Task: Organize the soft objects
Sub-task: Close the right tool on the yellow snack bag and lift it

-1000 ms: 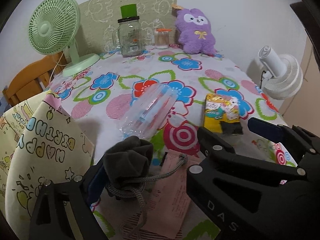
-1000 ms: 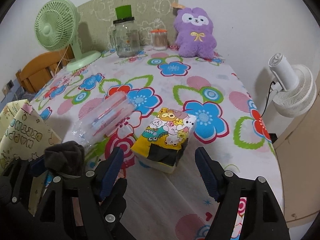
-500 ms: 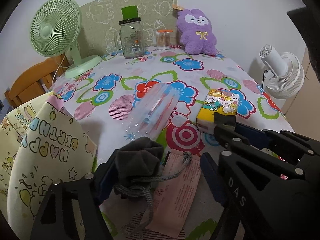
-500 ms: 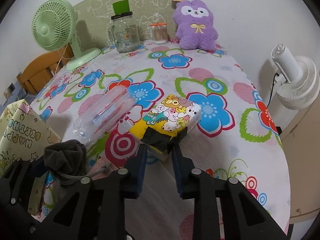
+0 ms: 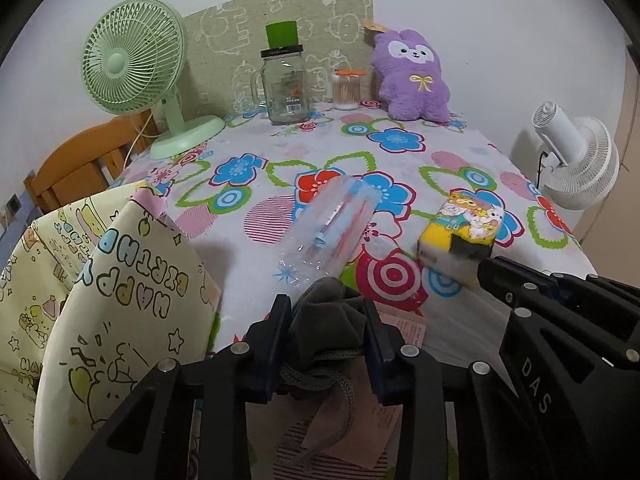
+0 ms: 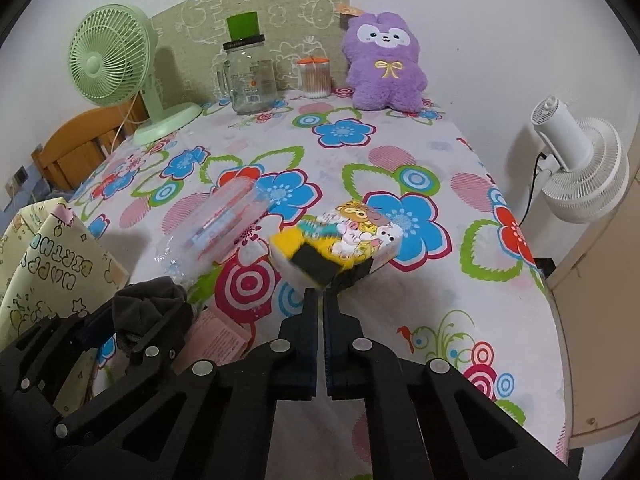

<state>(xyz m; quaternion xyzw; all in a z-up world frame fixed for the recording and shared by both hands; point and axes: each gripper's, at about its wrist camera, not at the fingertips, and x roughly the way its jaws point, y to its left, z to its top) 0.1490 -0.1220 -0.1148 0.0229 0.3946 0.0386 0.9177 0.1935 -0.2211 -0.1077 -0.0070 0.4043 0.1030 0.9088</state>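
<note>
My left gripper [image 5: 326, 316] is shut on a dark grey drawstring pouch [image 5: 326, 320] near the table's front edge; its cord hangs over a pink paper [image 5: 360, 420]. My right gripper [image 6: 320, 300] is shut on the near edge of a yellow cartoon tissue pack [image 6: 344, 240] and holds it tilted, a little above the flowered tablecloth [image 6: 400, 160]; the pack also shows in the left wrist view [image 5: 460, 228]. A clear plastic pack with pens [image 5: 336, 220] lies mid-table. A purple plush toy [image 6: 384, 64] sits at the back.
A yellow "Happy Birthday" gift bag [image 5: 120, 300] stands at the front left. At the back stand a green fan [image 5: 136, 68], a glass jar with a green cup on it [image 5: 284, 84] and a cotton swab jar [image 5: 347, 90]. A white fan [image 6: 580, 160] stands off the right edge.
My right gripper moved in, closed on the tissue pack's near edge and lifted it, tilted. My left gripper closed tighter on the grey pouch.
</note>
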